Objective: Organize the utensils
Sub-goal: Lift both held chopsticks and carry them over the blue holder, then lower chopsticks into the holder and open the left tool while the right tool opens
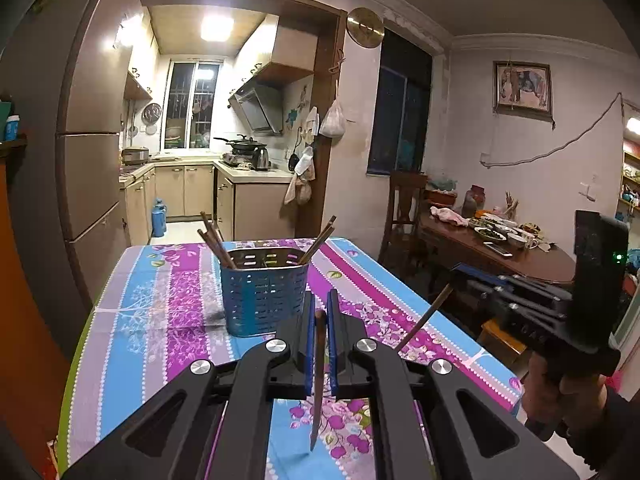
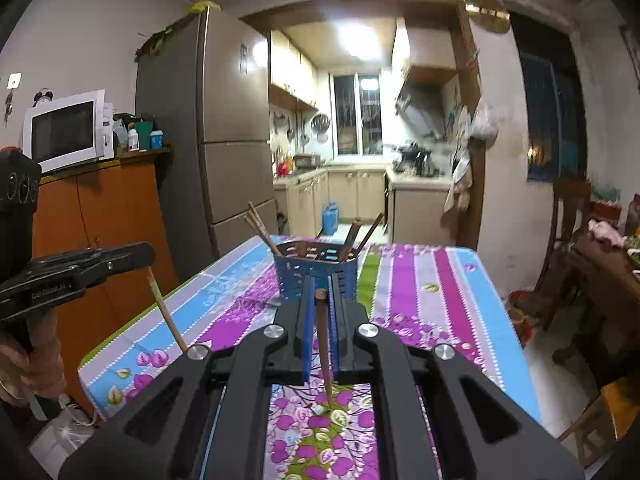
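A blue perforated utensil holder [image 1: 262, 292] [image 2: 318, 274] stands on the flowered tablecloth, with several brown chopsticks leaning out of its left and right sides. My left gripper [image 1: 320, 304] is shut on a brown chopstick [image 1: 318, 380] that hangs point-down between the blue pads, just in front of the holder. My right gripper [image 2: 320, 290] is shut on another brown chopstick [image 2: 324, 352], also hanging down, close behind the holder. Each view shows the other gripper at its edge, right gripper [image 1: 454, 280] and left gripper [image 2: 148, 260], with its chopstick slanting down.
The table [image 1: 168, 304] [image 2: 424, 292] is covered in a striped purple and blue cloth. A fridge [image 2: 224, 140] and an orange cabinet [image 2: 108, 216] with a microwave stand on the left. A wooden dining table [image 1: 496, 256] with dishes and a chair stand on the right. A hand [image 1: 576, 396] holds the right gripper.
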`<state>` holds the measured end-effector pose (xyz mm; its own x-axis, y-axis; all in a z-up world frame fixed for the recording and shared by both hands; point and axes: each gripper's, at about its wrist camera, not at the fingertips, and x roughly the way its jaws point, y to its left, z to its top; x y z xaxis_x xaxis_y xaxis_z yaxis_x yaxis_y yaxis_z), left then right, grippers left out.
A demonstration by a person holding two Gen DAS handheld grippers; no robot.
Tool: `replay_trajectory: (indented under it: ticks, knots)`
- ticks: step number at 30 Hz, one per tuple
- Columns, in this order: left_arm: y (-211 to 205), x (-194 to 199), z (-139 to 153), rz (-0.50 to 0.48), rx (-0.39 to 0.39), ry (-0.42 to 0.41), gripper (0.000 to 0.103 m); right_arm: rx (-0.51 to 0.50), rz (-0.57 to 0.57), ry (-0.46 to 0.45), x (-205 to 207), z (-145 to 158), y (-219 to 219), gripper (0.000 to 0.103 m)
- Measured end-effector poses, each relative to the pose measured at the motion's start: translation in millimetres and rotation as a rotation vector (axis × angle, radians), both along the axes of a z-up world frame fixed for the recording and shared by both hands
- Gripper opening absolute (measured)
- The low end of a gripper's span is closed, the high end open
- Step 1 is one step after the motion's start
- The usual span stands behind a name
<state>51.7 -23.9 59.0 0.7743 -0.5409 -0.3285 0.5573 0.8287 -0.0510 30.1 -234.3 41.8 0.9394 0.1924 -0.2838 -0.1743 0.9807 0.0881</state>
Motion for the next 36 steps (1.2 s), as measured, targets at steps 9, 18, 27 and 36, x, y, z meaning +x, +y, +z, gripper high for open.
replay_trajectory:
  ticks: [9, 18, 27, 36]
  knots:
    - [-1.7, 23.1, 2.8, 0.025, -0.002, 0.0, 0.007, -0.007, 0.033, 0.038, 12.7, 10.6, 16.7, 0.005]
    - [-9.8, 34.0, 21.3, 0.04, 0.004, -0.067, 0.007, 0.005, 0.045, 0.063, 26.4, 23.4, 20.1, 0.005]
    - [-27.6, 64.4, 84.9, 0.073, -0.028, -0.238, 0.007, 0.025, 0.012, -0.09, 53.8, 91.6, 21.7, 0.005]
    - [-49.0, 137.1, 130.7, 0.136, -0.076, -0.357, 0.007, 0.06, -0.056, -0.191, 133.3, 123.0, 12.1, 0.005]
